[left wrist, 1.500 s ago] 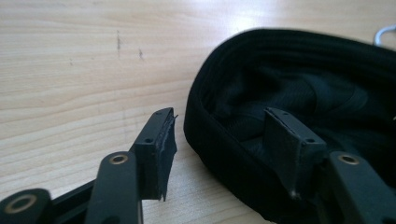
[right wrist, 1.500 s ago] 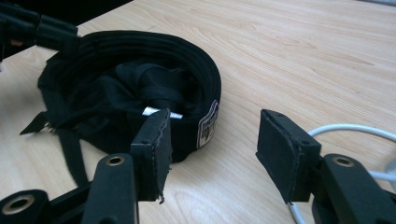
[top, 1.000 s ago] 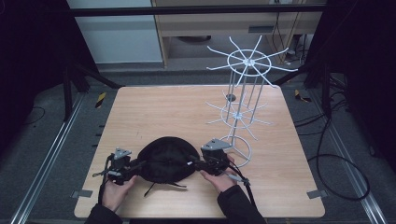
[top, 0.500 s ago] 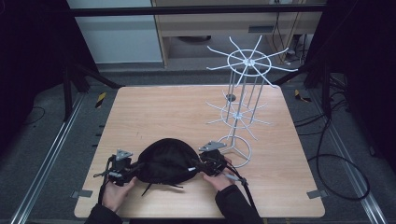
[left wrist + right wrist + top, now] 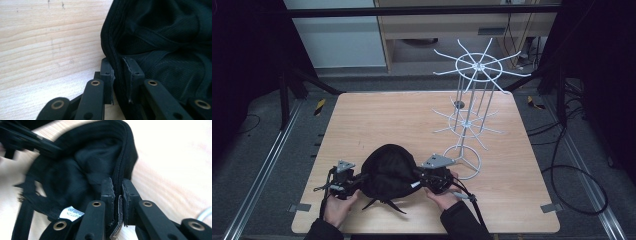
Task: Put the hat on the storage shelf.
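A black cap (image 5: 388,169) lies crown up near the front edge of the wooden table (image 5: 387,120), between my two grippers. My left gripper (image 5: 356,181) grips the cap's left rim. In the left gripper view, my left gripper (image 5: 117,75) has just been closing and its pads press on the stitched rim of the cap (image 5: 162,37). My right gripper (image 5: 421,177) holds the opposite rim. In the right gripper view, my right gripper (image 5: 118,193) has also just been closing on the rim of the cap (image 5: 75,170), beside a white label (image 5: 71,215). Black straps (image 5: 382,204) trail toward the front edge.
A white wire display rack (image 5: 468,125) with radiating hooks stands just right of the cap. Its ring base (image 5: 462,161) lies close to my right gripper. Black frame posts flank the table, and cables lie on the floor at the right.
The right gripper has moved left onto the cap's rim and shut on it. The left gripper has stayed at the other rim and tightened. The cap looks a little more bunched.
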A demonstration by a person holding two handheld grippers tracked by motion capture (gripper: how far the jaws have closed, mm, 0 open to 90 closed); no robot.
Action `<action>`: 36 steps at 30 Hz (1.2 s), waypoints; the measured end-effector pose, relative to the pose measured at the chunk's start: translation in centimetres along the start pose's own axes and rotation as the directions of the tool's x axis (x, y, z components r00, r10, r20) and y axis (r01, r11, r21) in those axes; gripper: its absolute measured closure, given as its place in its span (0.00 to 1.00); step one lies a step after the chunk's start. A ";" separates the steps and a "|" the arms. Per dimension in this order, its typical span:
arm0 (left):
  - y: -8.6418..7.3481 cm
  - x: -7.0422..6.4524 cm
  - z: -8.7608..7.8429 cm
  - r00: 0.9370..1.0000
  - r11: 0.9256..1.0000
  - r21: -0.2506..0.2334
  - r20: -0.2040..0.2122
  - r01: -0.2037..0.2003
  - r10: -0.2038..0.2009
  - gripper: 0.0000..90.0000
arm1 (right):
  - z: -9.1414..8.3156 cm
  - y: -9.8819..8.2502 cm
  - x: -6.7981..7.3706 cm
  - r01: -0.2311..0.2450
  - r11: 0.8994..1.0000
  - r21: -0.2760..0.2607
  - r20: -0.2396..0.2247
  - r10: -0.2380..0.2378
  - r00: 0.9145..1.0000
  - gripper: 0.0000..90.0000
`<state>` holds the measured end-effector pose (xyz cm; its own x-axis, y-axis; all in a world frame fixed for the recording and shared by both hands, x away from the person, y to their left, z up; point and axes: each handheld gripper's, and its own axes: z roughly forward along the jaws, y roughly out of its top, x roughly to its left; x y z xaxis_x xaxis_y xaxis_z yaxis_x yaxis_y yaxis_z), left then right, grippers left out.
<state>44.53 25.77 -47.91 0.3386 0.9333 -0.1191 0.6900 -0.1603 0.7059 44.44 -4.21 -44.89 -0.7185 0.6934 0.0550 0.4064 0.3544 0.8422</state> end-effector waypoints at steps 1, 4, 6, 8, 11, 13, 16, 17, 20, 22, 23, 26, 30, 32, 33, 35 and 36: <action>0.1 0.0 0.1 1.000 1.000 0.004 0.002 0.003 -0.003 0.87 | -0.4 0.3 0.4 0.011 1.000 -0.018 -0.008 -0.011 1.000 0.91; 0.5 -0.1 0.7 0.999 1.000 -0.003 0.017 0.028 -0.028 0.87 | -1.3 1.0 1.4 0.070 0.996 -0.064 -0.029 -0.072 0.997 0.91; 0.7 -0.3 1.2 0.999 0.999 -0.006 0.031 0.035 -0.035 0.87 | -1.8 1.2 2.0 0.097 0.992 -0.079 -0.046 -0.100 0.994 0.91; 0.9 -0.5 1.6 0.999 1.000 -0.008 0.036 0.025 -0.024 0.86 | -1.9 0.9 2.6 0.117 0.990 -0.084 -0.060 -0.122 0.991 0.91; 1.0 -0.6 1.8 1.000 1.000 -0.007 0.030 0.002 -0.002 0.86 | -1.7 -0.2 3.1 0.147 0.987 -0.060 -0.075 -0.152 0.986 0.90; 1.0 -0.5 1.9 0.999 1.000 -0.011 0.039 -0.004 0.004 0.85 | -1.4 -1.0 3.2 0.150 0.987 -0.049 -0.080 -0.154 0.985 0.90; 0.9 -0.5 1.9 0.999 1.000 -0.013 0.050 -0.019 0.020 0.82 | -1.2 -1.5 3.1 0.139 0.990 -0.039 -0.074 -0.141 0.987 0.90; 0.9 -0.5 1.9 0.998 0.999 -0.011 0.053 -0.030 0.030 0.80 | -1.1 -1.5 3.0 0.135 0.990 -0.039 -0.072 -0.137 0.988 0.90; 1.1 -0.2 1.6 0.997 0.999 -0.007 0.071 -0.033 0.033 0.75 | -1.2 -1.7 3.0 0.132 0.990 -0.041 -0.058 -0.134 0.989 0.90; 1.3 0.0 1.1 0.996 0.999 -0.007 0.080 -0.033 0.033 0.68 | -1.3 -1.8 3.0 0.129 0.991 -0.039 -0.044 -0.131 0.990 0.91; 1.6 0.1 0.7 0.997 0.999 -0.010 0.070 -0.041 0.041 0.66 | -1.3 -1.9 2.9 0.129 0.991 -0.037 -0.037 -0.130 0.991 0.91; 2.3 0.4 -1.1 0.998 0.997 -0.066 0.055 -0.035 0.039 0.63 | -1.4 -2.2 2.7 0.119 0.992 -0.031 -0.019 -0.120 0.993 0.91; 3.0 -0.5 -3.1 0.991 0.990 -0.139 0.126 -0.026 0.044 0.59 | -1.3 -2.4 2.7 0.111 0.993 -0.031 -0.010 -0.112 0.994 0.91; 3.2 -1.6 -3.5 0.982 0.987 -0.160 0.180 -0.024 0.053 0.55 | -1.3 -2.4 2.7 0.110 0.993 -0.033 -0.010 -0.111 0.994 0.90; 3.4 -2.2 -3.5 0.978 0.986 -0.165 0.201 -0.029 0.062 0.53 | -1.3 -2.4 2.7 0.108 0.994 -0.035 -0.012 -0.109 0.994 0.90; 3.7 -3.4 -3.3 0.970 0.986 -0.161 0.234 -0.034 0.071 0.49 | -1.3 -2.5 2.8 0.108 0.994 -0.036 -0.017 -0.108 0.994 0.90; 3.9 -4.0 -3.1 0.967 0.986 -0.160 0.244 -0.040 0.079 0.48 | -1.3 -2.5 2.9 0.107 0.994 -0.035 -0.021 -0.107 0.994 0.89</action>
<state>43.83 22.41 -42.53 0.5378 0.8110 -0.2301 0.5644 -0.1436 0.8129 40.61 -3.91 -46.18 -0.7696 0.6381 -0.0245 0.3073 0.4038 0.8617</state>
